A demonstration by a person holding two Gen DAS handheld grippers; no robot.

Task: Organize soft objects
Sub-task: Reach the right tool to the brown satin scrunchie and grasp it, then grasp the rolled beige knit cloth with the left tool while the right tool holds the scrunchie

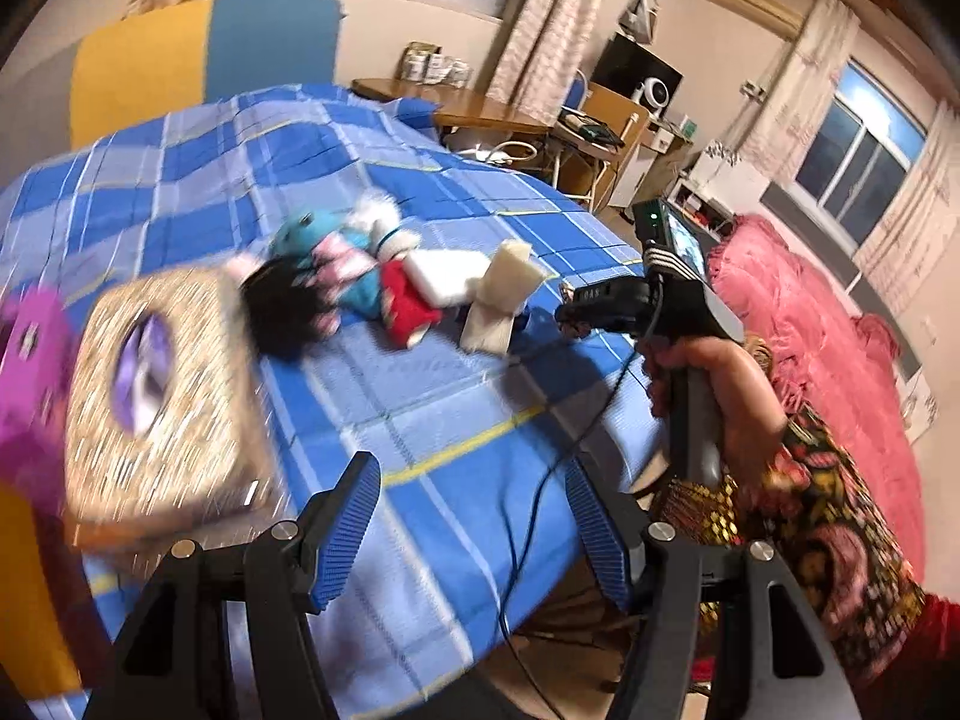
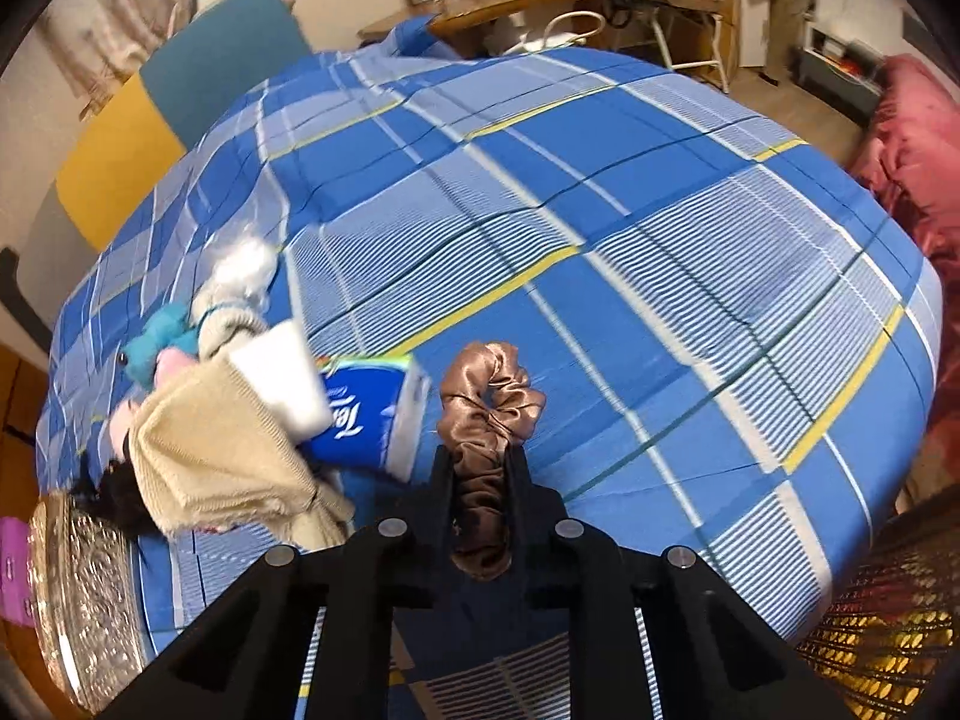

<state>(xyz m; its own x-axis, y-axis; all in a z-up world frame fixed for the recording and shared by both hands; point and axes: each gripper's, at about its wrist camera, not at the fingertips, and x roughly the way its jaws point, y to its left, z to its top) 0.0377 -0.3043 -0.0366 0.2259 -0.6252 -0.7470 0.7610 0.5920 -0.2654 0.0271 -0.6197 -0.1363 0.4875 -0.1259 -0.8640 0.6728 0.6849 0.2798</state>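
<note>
The right tongs (image 2: 483, 462) are pressed together on a brown satin hair tie (image 2: 489, 414). The pinch takes the lower part of the loop; the upper half stands free above the fingertips, and a fold of fabric hangs back between the fingers. The hair tie sits at the near part of the bed (image 2: 660, 252), on the blue checked cover, just right of a blue tissue pack (image 2: 366, 420).

The left tongs (image 1: 474, 510) are spread wide with nothing between them, over the near edge of the bed. A glittery box (image 1: 156, 384) with an oval opening in its top lies to their left, blurred. Beyond it sits a pile of soft toys (image 1: 336, 276) and a beige cloth (image 1: 504, 300), touching one another.

Judgement: the step in hand is lifting the hair tie clear and carrying it to wherever the soft things are being gathered. Which place that is cannot be told; the box and the pile both lie to the left.

Recommendations:
- Lift straight up before moving sideways, so the satin does not drag the cover.
- Keep the pinch firm; satin is slippery and only part of the loop is caught.
- Pass above the tissue pack and the beige cloth, not through them.
- Keep the left tongs out of the path.
- Mind the cable (image 1: 540, 480) trailing across the cover.
</note>
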